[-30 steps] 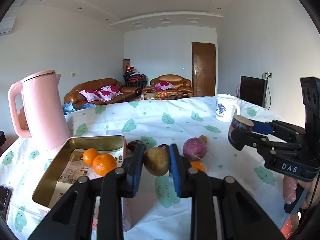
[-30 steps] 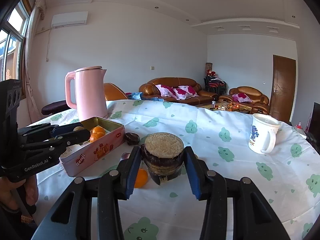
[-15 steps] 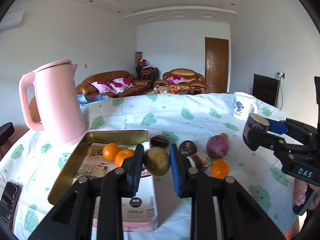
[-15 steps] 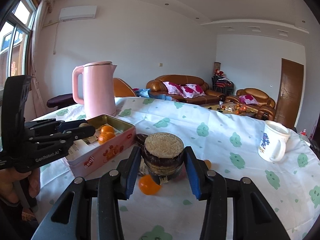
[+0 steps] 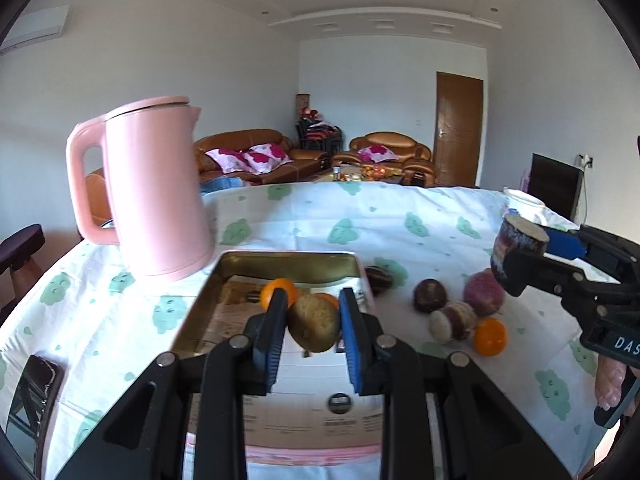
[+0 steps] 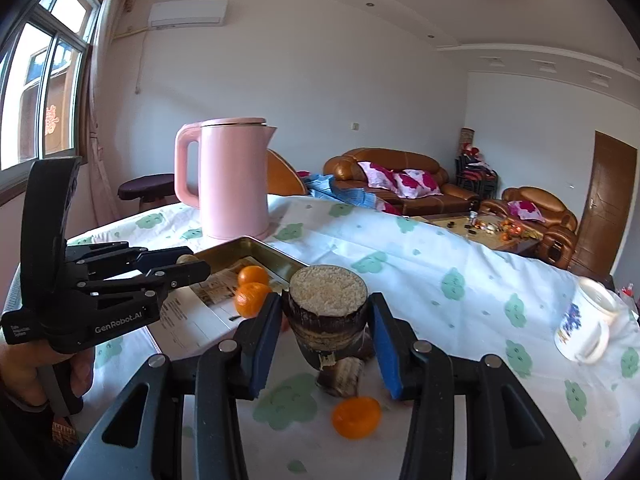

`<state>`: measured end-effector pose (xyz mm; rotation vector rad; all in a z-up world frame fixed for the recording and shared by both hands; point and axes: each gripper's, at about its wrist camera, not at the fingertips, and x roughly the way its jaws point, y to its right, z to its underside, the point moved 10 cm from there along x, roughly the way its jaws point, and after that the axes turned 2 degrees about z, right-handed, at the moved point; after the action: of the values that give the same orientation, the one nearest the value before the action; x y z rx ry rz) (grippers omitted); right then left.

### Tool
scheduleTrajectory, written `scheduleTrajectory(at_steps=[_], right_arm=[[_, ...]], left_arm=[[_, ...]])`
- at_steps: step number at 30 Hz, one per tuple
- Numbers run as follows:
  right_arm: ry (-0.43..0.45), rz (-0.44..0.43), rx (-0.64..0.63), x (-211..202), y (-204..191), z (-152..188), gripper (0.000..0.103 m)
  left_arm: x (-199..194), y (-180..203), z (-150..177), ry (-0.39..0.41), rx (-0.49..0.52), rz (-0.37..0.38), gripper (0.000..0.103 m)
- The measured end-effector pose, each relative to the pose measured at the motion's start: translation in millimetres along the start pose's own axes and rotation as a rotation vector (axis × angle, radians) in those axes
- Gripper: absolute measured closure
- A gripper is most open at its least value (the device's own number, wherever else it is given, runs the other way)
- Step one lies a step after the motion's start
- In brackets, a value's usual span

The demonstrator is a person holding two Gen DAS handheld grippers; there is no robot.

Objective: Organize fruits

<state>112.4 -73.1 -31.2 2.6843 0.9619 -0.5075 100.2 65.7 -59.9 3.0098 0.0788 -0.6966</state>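
A glossy gold-lined metal tin [image 5: 288, 259], holding printed paper, is sitting on a matt cotton-like tablecloth [image 5: 360, 216] beside a smooth pink plastic kettle [image 5: 156, 188]. Matt black plastic grippers with blue ribbed pads are pressing a rough brown potato [image 5: 314, 322] and a cut cane piece [image 6: 327, 312], its face grainy, its dark rind shining.

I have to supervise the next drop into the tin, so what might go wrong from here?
1. The left gripper pinches a rounded brown fruit by its sides; it may slip before release.
2. Two oranges already fill the tin's far end, so a dropped fruit could knock them.
3. The right gripper carries a cut sugarcane piece close by; the two tools may collide.
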Motion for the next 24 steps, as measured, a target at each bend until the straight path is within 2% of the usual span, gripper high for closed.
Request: scheduleTrajectory(at_steps=[13,24], right_arm=[[-0.018,-0.080,-0.063,38.7,-46.7,-22.8,0.057],[-0.059,-0.135,-0.077,66.5,-77.2,-18.7,0.057]], left_arm=[[13.2,-38.6,2.6,-0.048,-0.011,-0.051,0.076],[23.6,-52.4,7.0,-0.087,-0.012,-0.065,0.076]])
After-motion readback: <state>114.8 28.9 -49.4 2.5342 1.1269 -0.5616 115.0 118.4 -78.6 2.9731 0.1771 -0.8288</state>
